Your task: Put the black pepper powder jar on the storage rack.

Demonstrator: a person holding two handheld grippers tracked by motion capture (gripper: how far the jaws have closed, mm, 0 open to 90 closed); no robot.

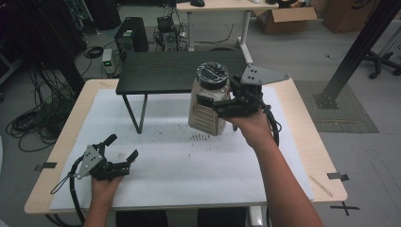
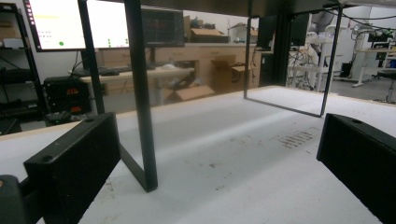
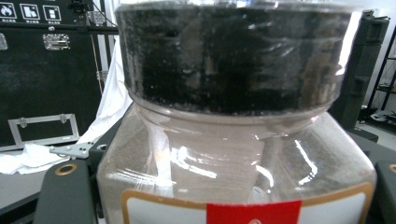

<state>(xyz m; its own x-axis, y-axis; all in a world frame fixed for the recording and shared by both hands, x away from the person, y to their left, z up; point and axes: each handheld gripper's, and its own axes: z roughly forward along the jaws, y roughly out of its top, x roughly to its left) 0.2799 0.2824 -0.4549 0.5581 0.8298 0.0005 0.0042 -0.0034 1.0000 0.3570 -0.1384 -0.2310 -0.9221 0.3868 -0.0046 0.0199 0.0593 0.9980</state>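
Leftward, resting low on the white worktop (image 1: 179,175) with jaws spread wide and nothing between them: the left hand-held gripper (image 1: 124,147), probably parked clear. Midway, a small black shelf (image 1: 179,71) on thin legs. Rightward, clamped tight by the right hand-held gripper (image 1: 210,103) and held above the worktop, tilted slightly: the clear jar (image 1: 209,101) with black lid (image 1: 212,72), likely bound for that shelf.

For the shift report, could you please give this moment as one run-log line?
right claw: shut on jar, held above table | left claw: open, empty, low over table | shelf: bare
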